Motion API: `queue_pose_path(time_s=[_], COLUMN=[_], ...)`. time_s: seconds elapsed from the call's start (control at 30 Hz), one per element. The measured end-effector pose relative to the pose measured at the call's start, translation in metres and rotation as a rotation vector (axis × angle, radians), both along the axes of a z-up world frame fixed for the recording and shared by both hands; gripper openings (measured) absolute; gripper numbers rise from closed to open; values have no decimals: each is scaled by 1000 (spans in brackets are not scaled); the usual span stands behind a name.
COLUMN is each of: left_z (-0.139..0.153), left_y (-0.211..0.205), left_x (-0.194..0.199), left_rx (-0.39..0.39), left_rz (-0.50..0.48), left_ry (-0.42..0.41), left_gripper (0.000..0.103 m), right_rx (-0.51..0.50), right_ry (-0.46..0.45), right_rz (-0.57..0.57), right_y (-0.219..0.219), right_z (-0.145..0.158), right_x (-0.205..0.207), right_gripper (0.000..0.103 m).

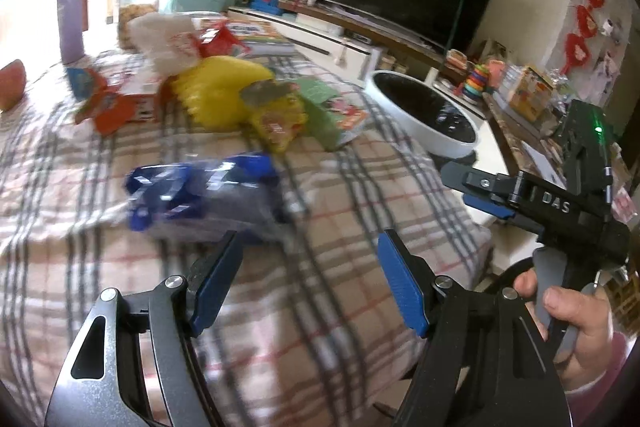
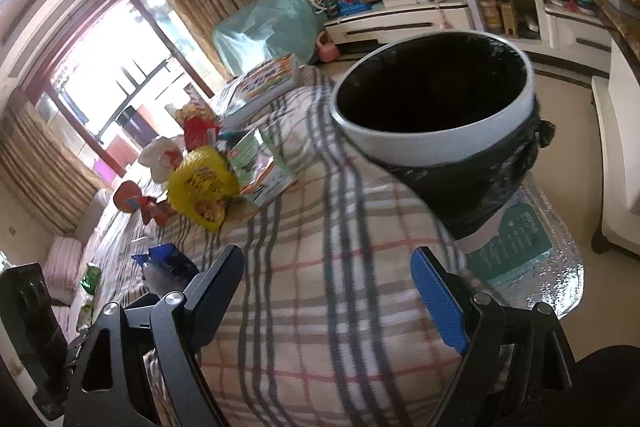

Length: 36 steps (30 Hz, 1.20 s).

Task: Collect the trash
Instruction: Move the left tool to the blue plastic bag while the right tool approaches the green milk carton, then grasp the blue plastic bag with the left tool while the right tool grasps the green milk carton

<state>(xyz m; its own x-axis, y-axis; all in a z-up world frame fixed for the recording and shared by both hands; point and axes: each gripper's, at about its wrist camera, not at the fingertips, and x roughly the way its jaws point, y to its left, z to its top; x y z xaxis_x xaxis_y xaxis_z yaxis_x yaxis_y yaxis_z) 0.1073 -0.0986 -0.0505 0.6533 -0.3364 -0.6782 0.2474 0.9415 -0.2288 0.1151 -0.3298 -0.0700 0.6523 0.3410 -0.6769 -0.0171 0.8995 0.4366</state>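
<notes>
The left gripper [image 1: 310,263] stands with its blue-padded jaws well apart and nothing between them. A crumpled blue and silver foil wrapper [image 1: 204,193] lies on the plaid-covered surface [image 1: 340,287] just ahead of the jaws, nearer the left jaw and offset to that side; the tip of the left jaw overlaps its near edge in this view, but the blur leaves it unclear whether they touch. Farther along the surface lies a cluster of other litter: a yellow plastic snack bag [image 1: 224,87], a smaller yellow printed packet [image 1: 276,123] against it, a red and orange wrapper [image 1: 108,107] to the left, and a white plastic bag [image 1: 168,39] behind.

The right gripper [image 2: 326,299] also holds its jaws wide, gripping nothing; only plaid cloth shows between them. In the left wrist view it is seen from the side, gripped by a hand [image 1: 580,319] at the right edge. A white round bin with a black liner [image 2: 436,131] stands beyond the far right edge of the surface, ahead of the right jaw and apart from it. The blue wrapper appears to the left of the right gripper's left jaw, outside the gap. Both views are blurred.
</notes>
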Motion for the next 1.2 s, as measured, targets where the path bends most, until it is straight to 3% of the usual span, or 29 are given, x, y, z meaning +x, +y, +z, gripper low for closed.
queue_pose_path(time_s=[0.27,0.43,0.53,0.7,1.03,1.13,1.2], left_z=[-5,-6,-8,-15,-23,-24,-24], left_y=[43,42,36,29,40,39,39], left_x=[5,8,16,29,60,70,74], left_rx=[-39,-39,-63,-18,-15,-18,-26], left_rz=[114,102,89,114,172,184,192], left_ry=[24,26,50,65,109,115,118], left_gripper=[72,79,80,80,80,80,80], right_rx=[-22,-37,-51,-88,-169,-196,-212], right_ry=[-5,-10,-14,-22,-25,-19,-12], right_rz=[68,93,108,148,230,249,266], right_y=[31,42,46,54,77,83,87], right_z=[-3,-4,-4,-5,-14,-19,-22], right_x=[4,15,22,40,90,104,112], right_gripper=[87,87,87,87,86,81,67])
